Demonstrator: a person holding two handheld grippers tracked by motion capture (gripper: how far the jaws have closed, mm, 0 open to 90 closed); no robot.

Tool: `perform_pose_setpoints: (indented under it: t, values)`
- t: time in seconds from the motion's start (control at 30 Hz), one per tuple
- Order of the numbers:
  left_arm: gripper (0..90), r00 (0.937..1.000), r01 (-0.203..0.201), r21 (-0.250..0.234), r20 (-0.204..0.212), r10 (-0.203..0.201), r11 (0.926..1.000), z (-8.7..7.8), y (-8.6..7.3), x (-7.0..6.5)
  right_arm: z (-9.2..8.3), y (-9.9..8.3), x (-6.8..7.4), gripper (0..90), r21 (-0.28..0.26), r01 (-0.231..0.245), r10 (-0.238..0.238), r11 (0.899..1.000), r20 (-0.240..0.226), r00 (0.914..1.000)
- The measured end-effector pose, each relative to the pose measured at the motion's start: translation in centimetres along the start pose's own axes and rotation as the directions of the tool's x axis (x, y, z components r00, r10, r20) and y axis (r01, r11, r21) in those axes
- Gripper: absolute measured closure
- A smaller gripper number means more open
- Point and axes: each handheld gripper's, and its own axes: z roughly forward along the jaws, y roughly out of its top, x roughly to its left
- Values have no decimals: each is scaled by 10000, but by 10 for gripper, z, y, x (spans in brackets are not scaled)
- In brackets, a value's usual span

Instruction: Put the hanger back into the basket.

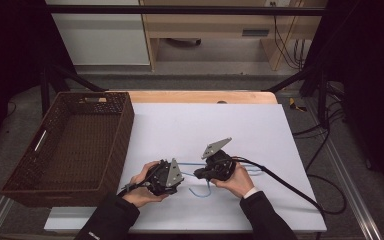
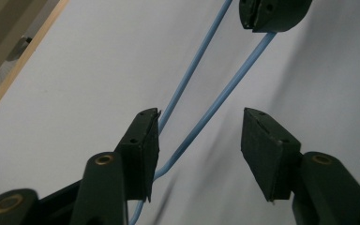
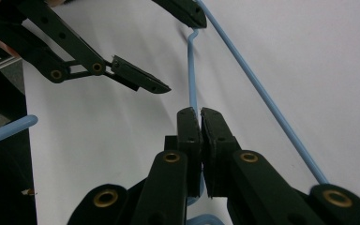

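Note:
A thin blue cable lies in loops on the white table top near its front edge. My right gripper is shut on one strand of the blue cable; a second strand runs past its right jaw. My left gripper faces it with jaws apart. Two strands of the cable pass between those jaws, one close to the left pad, neither pressed. In the high view the left gripper and the right gripper nearly meet tip to tip, each in a person's hand.
A brown wicker basket stands at the table's left side, with nothing in it. The right gripper's black cable trails off the table's right edge. Shelving and floor cables lie beyond the wooden far edge.

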Motion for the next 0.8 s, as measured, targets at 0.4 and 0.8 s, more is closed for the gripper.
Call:
perform_pose_setpoints:
  t: [0.4,0.8]
  values:
    - [662,9940,-1052,-151,-331,1047,9943,6,6,-10,0,0,0,877,-26,1,-1,10000,-30,10000]
    - [775,9807,-1916,-119,-434,1909,9814,13,11,-16,-1,0,0,877,-39,60,-61,10000,-152,9999]
